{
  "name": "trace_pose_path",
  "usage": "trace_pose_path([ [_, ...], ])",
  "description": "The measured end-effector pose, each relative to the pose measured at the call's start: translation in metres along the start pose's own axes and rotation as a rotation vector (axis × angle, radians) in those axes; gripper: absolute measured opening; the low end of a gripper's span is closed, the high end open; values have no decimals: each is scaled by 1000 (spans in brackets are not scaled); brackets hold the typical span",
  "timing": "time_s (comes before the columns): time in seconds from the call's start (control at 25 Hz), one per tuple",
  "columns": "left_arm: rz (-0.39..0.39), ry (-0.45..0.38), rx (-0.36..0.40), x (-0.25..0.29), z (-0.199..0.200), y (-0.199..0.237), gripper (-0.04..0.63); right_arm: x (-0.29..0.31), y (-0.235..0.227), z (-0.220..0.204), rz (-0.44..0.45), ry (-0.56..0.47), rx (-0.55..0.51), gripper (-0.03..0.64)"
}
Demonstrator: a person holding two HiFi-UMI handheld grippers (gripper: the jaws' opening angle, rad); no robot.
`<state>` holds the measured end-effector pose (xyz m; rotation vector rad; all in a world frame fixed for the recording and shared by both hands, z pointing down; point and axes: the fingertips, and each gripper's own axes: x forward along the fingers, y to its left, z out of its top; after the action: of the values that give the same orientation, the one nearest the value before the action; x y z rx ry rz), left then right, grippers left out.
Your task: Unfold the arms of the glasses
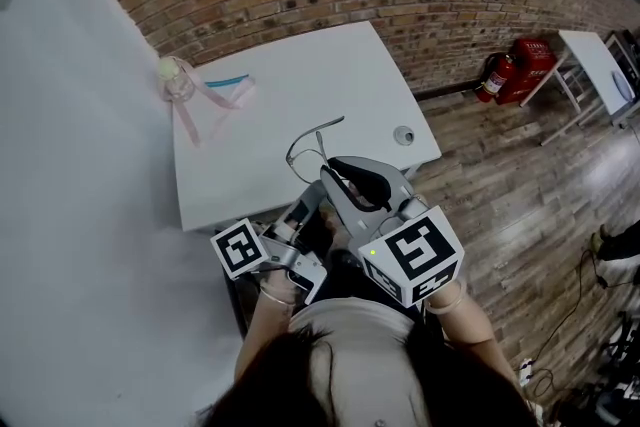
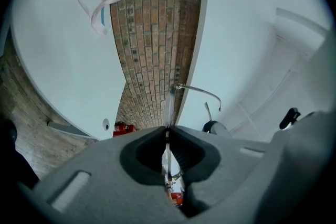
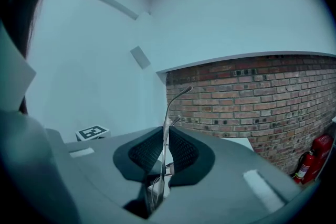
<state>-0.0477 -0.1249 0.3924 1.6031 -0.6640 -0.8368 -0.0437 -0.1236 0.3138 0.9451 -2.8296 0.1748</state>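
Note:
Thin wire-framed glasses [image 1: 313, 143] hang in the air over the front edge of the white table [image 1: 290, 80], held by both grippers. My left gripper [image 2: 167, 131] is shut on the clear lens edge, and one curved arm [image 2: 198, 91] sticks out beyond its jaws. My right gripper [image 3: 166, 131] is shut on the frame, with a thin arm [image 3: 175, 101] rising up from between its pads. In the head view the right gripper [image 1: 336, 171] sits just right of the left gripper [image 1: 304, 203], both below the glasses.
A pink and clear pair of glasses [image 1: 200, 91] lies at the table's far left. A small round object [image 1: 404, 136] sits near the table's right corner. A red fire extinguisher [image 1: 496, 77] stands by the brick wall, on the wooden floor.

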Motion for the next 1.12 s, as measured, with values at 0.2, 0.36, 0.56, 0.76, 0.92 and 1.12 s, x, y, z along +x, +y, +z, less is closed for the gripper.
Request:
trace_pose_path([
  [0.2,6,-28,-4,-3,13,1,25,-3,-1,11,-1,-43,-7,38],
  [0.36,6,-45,1,-5,21,1,25,-5,-2,14,-5,-59,-3,35],
  [0.56,3,-60,0,-4,28,-1,25,-6,-4,19,-5,-73,-1,35],
  [0.76,5,-76,0,-8,38,1,25,-5,-3,20,-9,-84,1,35],
  [0.92,3,-85,-3,-11,46,3,25,-3,-2,21,-14,-91,5,35],
  [1.12,-2,-101,-19,-13,50,3,25,-5,-2,23,-15,-100,7,37],
])
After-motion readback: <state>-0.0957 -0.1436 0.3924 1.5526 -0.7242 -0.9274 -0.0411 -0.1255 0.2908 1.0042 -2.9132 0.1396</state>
